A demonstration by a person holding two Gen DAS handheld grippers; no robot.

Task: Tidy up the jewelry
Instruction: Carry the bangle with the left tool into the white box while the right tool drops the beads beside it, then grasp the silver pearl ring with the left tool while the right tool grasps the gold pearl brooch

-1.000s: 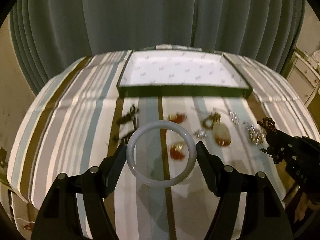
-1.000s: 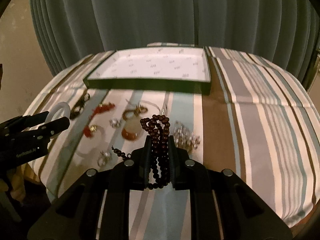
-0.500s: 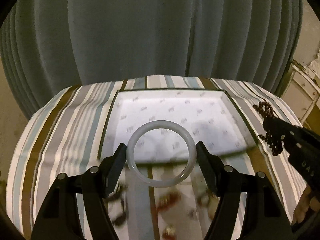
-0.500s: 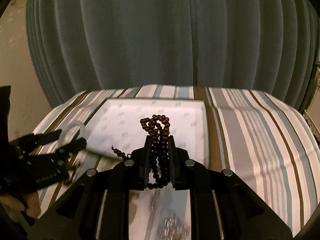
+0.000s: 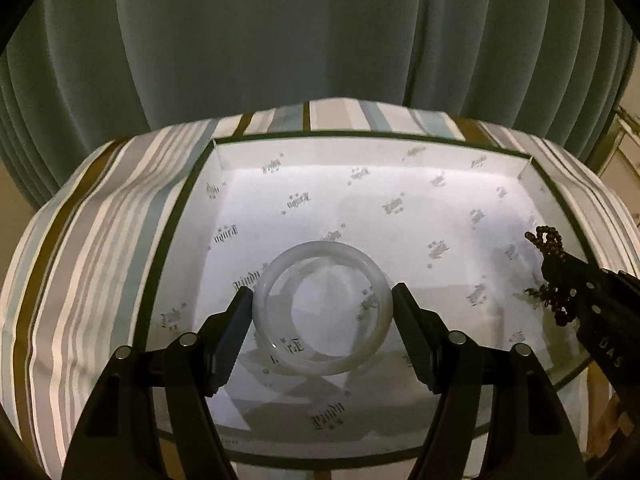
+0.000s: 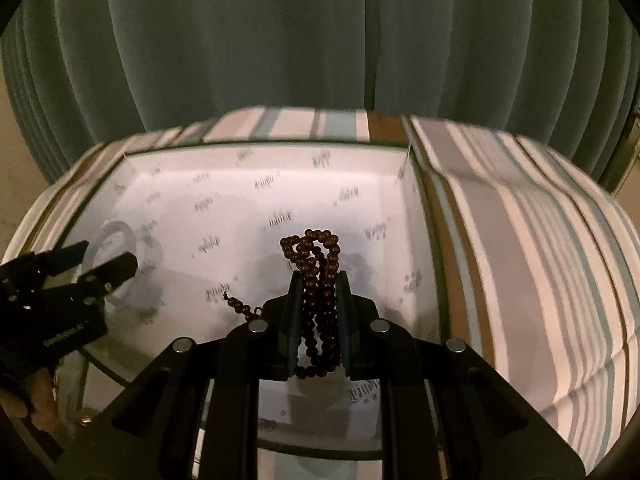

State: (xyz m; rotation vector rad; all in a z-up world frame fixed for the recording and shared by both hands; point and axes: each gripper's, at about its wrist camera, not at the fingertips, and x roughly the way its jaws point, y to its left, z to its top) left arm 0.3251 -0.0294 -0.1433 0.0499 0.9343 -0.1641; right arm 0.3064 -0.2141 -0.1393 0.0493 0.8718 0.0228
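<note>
1. Lining the far part of the striped tablecloth, the shallow box has a dark rim and a printed white floor; no jewelry lies in it yet. Its low walls are the only obstruction to clear.
2. The pale bangle is probably rigid, smooth and breakable. The left gripper clamps it across its outer rim, above the box's near-left floor; it should be set down gently.
3. The dark bead strand is limp and light. The right gripper is clenched on its bunched middle, above the near-right floor; one loose tail dangles left and may snag.
</note>
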